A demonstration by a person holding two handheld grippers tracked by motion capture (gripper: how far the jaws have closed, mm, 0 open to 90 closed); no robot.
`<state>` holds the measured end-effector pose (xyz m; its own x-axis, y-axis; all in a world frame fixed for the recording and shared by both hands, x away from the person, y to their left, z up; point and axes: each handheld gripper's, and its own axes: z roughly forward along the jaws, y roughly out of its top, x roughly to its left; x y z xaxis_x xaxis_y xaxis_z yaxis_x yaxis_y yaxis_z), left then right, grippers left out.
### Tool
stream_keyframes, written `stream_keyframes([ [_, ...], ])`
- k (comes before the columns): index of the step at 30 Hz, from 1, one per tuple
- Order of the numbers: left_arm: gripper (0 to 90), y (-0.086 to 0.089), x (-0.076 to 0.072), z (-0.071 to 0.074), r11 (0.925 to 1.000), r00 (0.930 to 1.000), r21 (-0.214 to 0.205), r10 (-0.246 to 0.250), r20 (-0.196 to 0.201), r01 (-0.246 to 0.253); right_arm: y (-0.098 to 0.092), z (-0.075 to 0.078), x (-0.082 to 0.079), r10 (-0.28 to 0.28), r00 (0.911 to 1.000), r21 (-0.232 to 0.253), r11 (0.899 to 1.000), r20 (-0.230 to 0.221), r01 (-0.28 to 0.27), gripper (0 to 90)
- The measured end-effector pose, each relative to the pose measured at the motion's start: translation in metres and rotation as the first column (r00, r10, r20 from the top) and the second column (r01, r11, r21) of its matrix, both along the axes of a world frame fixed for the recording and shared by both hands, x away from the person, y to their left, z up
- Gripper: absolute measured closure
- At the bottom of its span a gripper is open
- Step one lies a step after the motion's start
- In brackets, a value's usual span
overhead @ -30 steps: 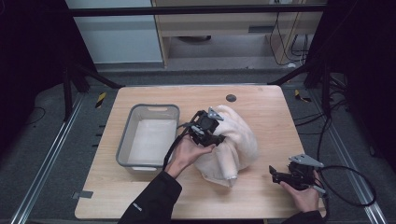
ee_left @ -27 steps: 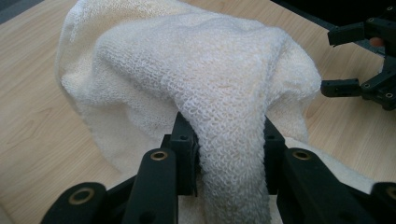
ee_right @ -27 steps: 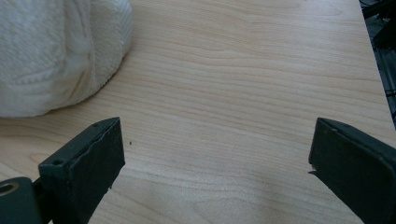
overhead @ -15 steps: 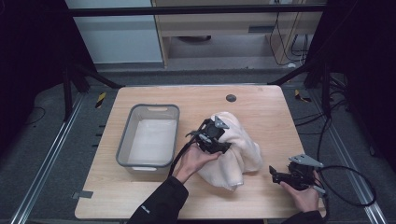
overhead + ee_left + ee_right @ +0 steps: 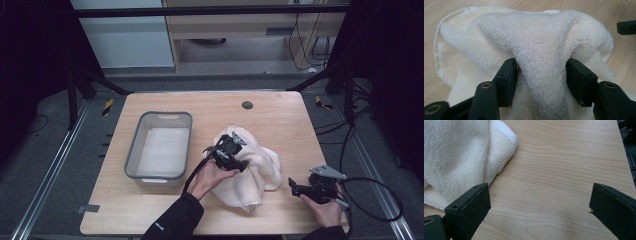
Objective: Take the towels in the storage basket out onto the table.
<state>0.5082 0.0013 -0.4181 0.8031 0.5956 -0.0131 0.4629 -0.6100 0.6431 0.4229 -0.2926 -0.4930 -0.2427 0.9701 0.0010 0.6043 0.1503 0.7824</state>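
A cream terry towel [image 5: 260, 167] lies bunched on the wooden table [image 5: 280, 115], right of centre. My left gripper [image 5: 235, 160] sits on the towel's left side, held by a hand in a dark sleeve. In the left gripper view a thick raised fold of the towel [image 5: 536, 37] is pinched between the two black jaws of that gripper [image 5: 541, 72]. My right gripper [image 5: 296, 187] rests near the table's front right, just right of the towel. It [image 5: 539, 202] is open over bare wood, with the towel's hemmed edge [image 5: 456, 152] off its left jaw.
A grey plastic bin [image 5: 132, 160] with a pale liner stands left of the towel. A small black round disc [image 5: 247, 105] sits near the table's far edge. The right gripper's cable [image 5: 380, 200] loops off the table's right side. A tip of the other gripper [image 5: 626, 27] shows beyond the towel.
My left gripper has moved toward the table's front and slightly right, and the towel has shifted with it. The right gripper has stayed put.
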Motion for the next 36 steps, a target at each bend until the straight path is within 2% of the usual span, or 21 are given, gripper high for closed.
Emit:
stream_keyframes([
  [4, 39.1, 0.003, 0.000, -0.003, 1.0000, 0.9999, -0.004, -0.001, -0.013, 0.001, 0.000, 0.000, 0.000, 0.000, 1.0000, 0.001, 1.000, -0.001, 0.000, 3.6],
  [7, 33.4, 0.004, 0.000, -0.005, 0.9997, 0.9999, 0.021, -0.007, -0.014, 0.008, 0.001, 0.000, 0.000, 0.000, 1.0000, 0.002, 1.000, -0.001, 0.000, 3.5],
  [9, 30.5, 0.006, -0.001, -0.005, 0.9998, 1.0000, 0.021, -0.005, -0.007, 0.005, 0.001, 0.000, 0.000, 0.001, 1.0000, 0.005, 1.000, 0.000, -0.001, 3.5],
  [14, 24.7, 0.012, -0.005, 0.001, 1.0000, 0.9999, 0.003, -0.007, 0.007, 0.007, 0.001, 0.000, 0.000, 0.002, 1.0000, 0.006, 1.000, -0.001, -0.002, 3.1],
  [17, 22.9, 0.018, -0.008, 0.005, 0.9997, 0.9997, -0.014, -0.019, 0.015, 0.020, 0.000, 0.000, 0.000, 0.001, 1.0000, 0.006, 1.000, -0.001, -0.001, 3.0],
  [23, 21.1, 0.032, -0.014, 0.014, 0.9987, 0.9994, -0.049, -0.009, 0.034, 0.011, 0.001, 0.000, -0.001, -0.001, 1.0000, 0.013, 1.000, 0.003, 0.001, 2.8],
  [30, 20.6, 0.057, -0.022, 0.021, 0.9950, 0.9973, -0.097, 0.030, 0.067, -0.024, 0.000, 0.000, -0.001, 0.000, 1.0000, 0.012, 1.000, 0.005, 0.000, 2.8],
  [36, 20.7, 0.082, -0.030, 0.024, 0.9898, 0.9920, -0.126, 0.079, 0.099, -0.066, 0.000, 0.000, -0.001, -0.002, 1.0000, 0.012, 1.000, 0.008, 0.001, 2.5],
])
